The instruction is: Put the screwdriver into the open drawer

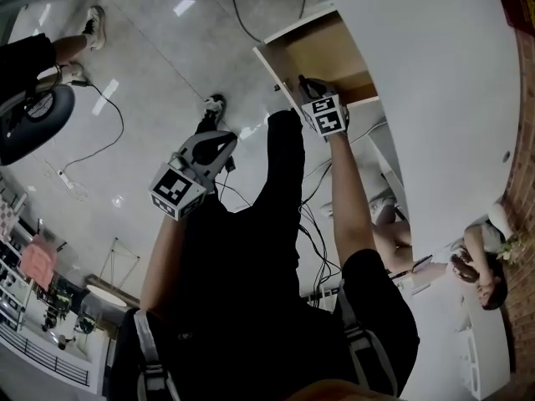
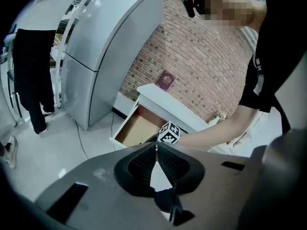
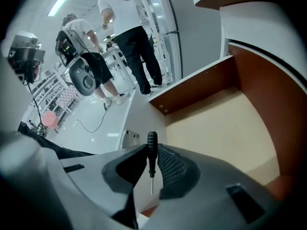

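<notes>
Screwdriver (image 3: 152,145): black handle, thin shaft; sat along the jaws, handle outermost, at the drawer's front edge.
Right gripper (image 3: 152,153): clamped on the screwdriver's handle.
Drawer (image 3: 216,123): pulled out, wooden inside.
Left gripper (image 2: 156,146): jaws closed together, holding nothing; well apart from the drawer.

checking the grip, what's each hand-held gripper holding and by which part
The right hand-held gripper clamps the screwdriver by its black handle; left hand-held gripper is shut and empty.

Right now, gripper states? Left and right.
Left gripper: closed, empty.
Right gripper: closed on the screwdriver.
</notes>
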Tool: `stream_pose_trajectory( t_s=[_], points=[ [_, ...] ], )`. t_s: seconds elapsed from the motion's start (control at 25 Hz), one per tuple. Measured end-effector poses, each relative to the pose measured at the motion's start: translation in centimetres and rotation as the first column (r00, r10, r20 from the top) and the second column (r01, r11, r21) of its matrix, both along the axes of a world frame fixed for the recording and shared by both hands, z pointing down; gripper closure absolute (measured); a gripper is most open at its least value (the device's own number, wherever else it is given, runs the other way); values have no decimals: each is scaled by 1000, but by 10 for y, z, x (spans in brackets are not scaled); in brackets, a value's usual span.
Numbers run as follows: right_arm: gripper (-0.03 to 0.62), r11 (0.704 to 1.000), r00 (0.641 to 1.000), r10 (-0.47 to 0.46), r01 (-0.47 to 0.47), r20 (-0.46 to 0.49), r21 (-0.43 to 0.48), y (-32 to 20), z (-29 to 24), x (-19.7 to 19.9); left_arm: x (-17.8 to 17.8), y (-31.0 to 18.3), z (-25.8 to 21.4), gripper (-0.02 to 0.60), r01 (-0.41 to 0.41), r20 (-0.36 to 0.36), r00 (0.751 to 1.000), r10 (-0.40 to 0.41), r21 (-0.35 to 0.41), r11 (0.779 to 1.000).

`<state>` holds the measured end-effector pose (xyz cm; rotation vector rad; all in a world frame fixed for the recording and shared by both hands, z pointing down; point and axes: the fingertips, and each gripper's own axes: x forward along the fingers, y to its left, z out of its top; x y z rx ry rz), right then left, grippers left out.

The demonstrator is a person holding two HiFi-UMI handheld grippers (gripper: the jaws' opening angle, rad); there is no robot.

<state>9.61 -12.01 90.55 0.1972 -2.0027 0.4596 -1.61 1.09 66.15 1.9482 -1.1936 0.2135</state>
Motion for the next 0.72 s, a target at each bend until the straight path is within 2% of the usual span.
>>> stream_pose_trajectory(
  t_s=[0.72],
  points=[
    [470, 999, 983, -43, 43, -181, -8, -15, 80, -2, 0, 18, 36, 558, 12, -9, 1000, -13, -58, 998]
  ],
)
